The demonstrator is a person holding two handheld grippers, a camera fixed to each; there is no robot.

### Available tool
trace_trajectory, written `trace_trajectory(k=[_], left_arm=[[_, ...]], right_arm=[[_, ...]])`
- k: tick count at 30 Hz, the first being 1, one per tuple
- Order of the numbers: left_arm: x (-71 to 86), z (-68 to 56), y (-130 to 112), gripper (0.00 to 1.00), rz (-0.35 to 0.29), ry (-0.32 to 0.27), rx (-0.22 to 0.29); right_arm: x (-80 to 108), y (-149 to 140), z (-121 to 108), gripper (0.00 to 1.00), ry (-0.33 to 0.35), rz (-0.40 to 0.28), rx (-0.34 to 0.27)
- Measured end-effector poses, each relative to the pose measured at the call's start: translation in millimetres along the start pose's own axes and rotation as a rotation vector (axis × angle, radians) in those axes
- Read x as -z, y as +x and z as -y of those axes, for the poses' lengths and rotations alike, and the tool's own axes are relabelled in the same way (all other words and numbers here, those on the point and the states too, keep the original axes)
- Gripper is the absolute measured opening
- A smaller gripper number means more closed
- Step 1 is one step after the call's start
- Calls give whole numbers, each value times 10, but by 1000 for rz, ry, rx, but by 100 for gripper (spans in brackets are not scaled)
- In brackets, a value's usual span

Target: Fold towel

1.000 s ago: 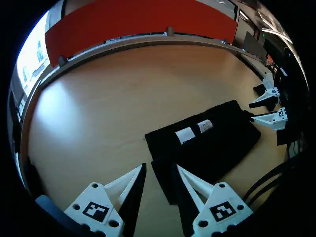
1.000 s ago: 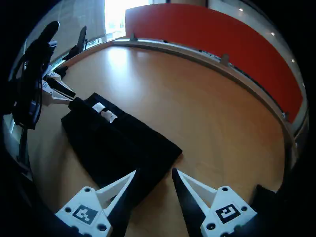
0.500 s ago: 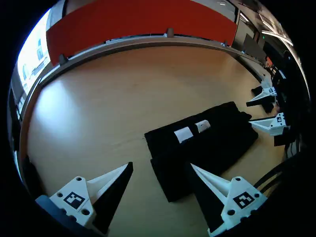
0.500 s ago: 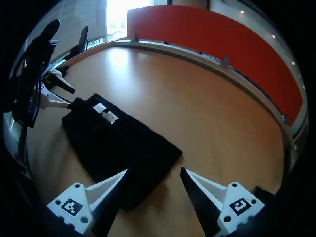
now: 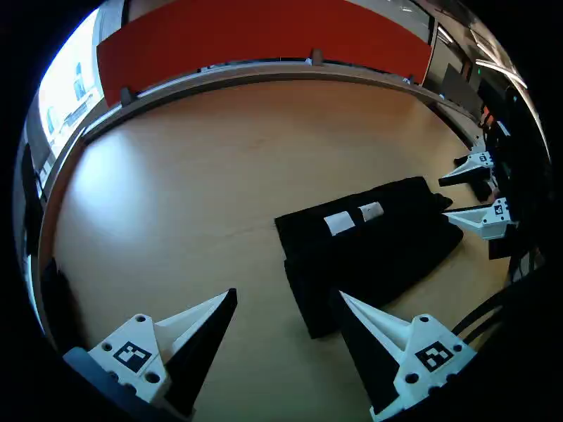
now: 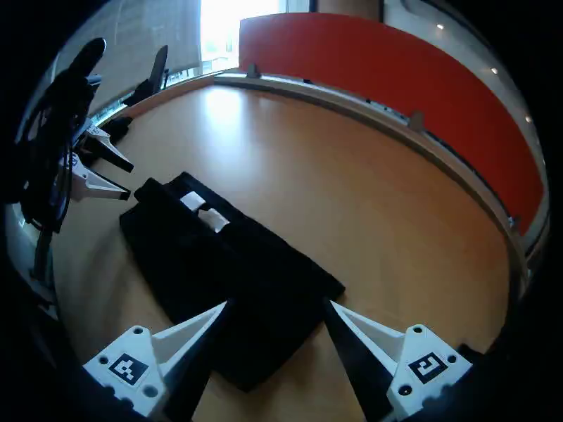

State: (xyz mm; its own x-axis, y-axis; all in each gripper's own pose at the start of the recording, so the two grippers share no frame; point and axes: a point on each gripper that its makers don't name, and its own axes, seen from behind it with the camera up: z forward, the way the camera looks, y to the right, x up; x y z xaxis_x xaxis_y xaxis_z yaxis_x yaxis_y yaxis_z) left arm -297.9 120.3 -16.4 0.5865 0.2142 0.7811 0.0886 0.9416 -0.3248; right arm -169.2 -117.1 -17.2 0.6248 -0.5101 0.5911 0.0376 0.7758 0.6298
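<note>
Your left gripper point(image 5: 283, 295) and right gripper point(image 6: 276, 304) both stand wide open and hold nothing. A second ago their fingers were drawn close together at opposite ends of the folded black cloth towel point(image 5: 380, 246). They had already spread by half a second ago and have kept that width.

The towel lies flat as a long strip on the pale wooden table point(image 5: 197, 183), two small white labels point(image 5: 340, 223) facing up. The red partition panel point(image 5: 260, 32) runs along the table's far edge.

In the left gripper view the towel's near corner sits by the right-hand finger, a little farther off than half a second ago. In the right gripper view its near end now reaches deeper between the fingers, so that gripper has edged forward.

Seen from the right gripper view, your left gripper's tips are apart from the towel's far end. Whether your right gripper's tip touches the other end is hard to tell.
</note>
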Motion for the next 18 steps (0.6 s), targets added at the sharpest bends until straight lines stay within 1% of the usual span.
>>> trace_trajectory(k=[5, 18], left_arm=[[98, 84, -80, 97, -5, 21, 19], [370, 324, -374, 97, -9, 71, 100]], right_arm=[[-53, 57, 103, 94, 17, -1, 15], [-233, 270, 413, 94, 66, -5, 54]])
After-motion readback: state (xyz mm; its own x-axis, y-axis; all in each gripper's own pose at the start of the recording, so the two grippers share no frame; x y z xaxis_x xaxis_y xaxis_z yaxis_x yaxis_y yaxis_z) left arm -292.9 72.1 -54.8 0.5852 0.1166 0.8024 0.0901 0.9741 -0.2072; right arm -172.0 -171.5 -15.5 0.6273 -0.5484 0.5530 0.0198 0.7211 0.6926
